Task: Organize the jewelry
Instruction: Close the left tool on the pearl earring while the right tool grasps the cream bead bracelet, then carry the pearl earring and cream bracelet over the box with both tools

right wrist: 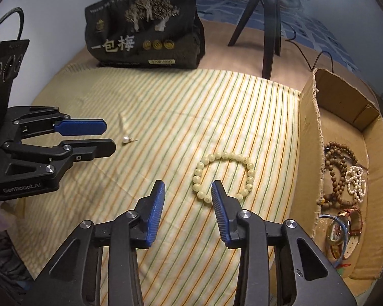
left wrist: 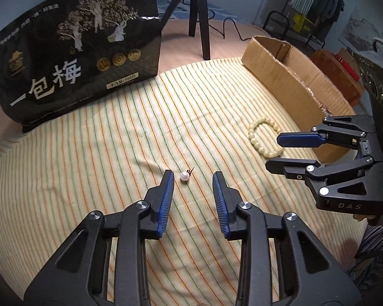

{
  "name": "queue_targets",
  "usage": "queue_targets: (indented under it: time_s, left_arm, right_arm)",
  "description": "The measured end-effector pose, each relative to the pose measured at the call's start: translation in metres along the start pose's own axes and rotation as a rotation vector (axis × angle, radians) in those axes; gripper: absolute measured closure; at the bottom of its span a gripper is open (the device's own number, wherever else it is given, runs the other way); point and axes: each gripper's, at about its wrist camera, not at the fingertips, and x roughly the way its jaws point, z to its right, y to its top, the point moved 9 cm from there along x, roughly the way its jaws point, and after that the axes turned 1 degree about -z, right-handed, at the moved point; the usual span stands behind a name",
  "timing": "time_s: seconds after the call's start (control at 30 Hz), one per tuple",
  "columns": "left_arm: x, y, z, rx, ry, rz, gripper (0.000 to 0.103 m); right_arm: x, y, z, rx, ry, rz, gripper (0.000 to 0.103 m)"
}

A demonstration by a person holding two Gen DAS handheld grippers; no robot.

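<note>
Jaws spread on both my grippers: left gripper [left wrist: 192,176] beside the pearl earring [left wrist: 184,177], right gripper [right wrist: 188,186] (likewise empty) at the pale bead bracelet [right wrist: 223,176].

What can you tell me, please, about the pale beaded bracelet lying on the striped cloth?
The pale beaded bracelet is a closed loop of round, cream-green, glossy beads that look like stone or resin. It lies flat on the striped cloth, left of the cardboard box and apart from it. The open right tongs hover just before it; one fingertip overlaps its near edge in the right wrist view, and contact cannot be judged. Nothing grips it.
</note>
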Motion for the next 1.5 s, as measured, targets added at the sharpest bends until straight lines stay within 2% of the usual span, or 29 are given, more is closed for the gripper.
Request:
queue_targets:
  time_s: [0.27,0.57,0.63,0.73,0.8,0.87,1.2,1.5]
  left_arm:
    - [0.021,0.000,0.004,0.054,0.027,-0.012,0.075]
    - [0.033,0.002,0.002,0.061,0.041,-0.006,0.084]
    - [0.033,0.001,0.001,0.061,0.042,-0.002,0.089]
    - [0.033,0.002,0.001,0.061,0.046,-0.001,0.094]
    - [0.031,0.001,0.001,0.057,0.044,-0.001,0.094]
    - [0.029,0.000,0.001,0.056,0.047,0.000,0.094]
    - [0.010,0.001,0.003,0.033,0.040,0.012,0.094]
    - [-0.029,0.009,0.015,0.022,0.031,0.072,0.094]
  right_arm:
    - [0.011,0.001,0.003,0.000,-0.017,-0.016,0.068]
    - [0.021,0.001,0.004,0.007,-0.014,-0.040,0.068]
    - [0.023,0.001,0.005,0.008,-0.017,-0.042,0.070]
    - [0.026,0.001,0.004,-0.002,-0.023,-0.045,0.078]
    - [0.028,0.001,0.004,-0.008,-0.025,-0.045,0.089]
    - [0.028,0.001,0.003,-0.007,-0.013,-0.046,0.096]
    - [0.009,0.005,-0.001,-0.004,0.004,-0.003,0.097]
    - [-0.030,0.014,-0.001,0.014,0.031,0.067,0.097]
